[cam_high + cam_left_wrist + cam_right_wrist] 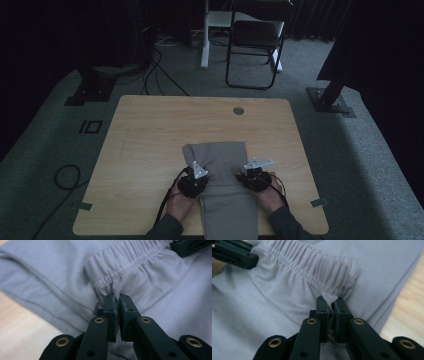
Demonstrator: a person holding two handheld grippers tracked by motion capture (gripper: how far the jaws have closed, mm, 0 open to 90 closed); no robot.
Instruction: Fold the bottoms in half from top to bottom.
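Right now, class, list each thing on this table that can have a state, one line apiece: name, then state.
Grey trousers: folded over, lying flat on the table, near end hanging over the front edge.
Elastic waistband: gathered, pinched at both ends.
Left gripper: shut on the waistband's corner.
Right gripper: shut on the waistband's other corner.
Wooden table: level, bearing the trousers.

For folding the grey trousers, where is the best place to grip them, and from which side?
Probably at the two ends of the elastic waistband, coming in from each outer side. The gathered band bunches thickly there, and the left gripper and right gripper already pinch those corners.
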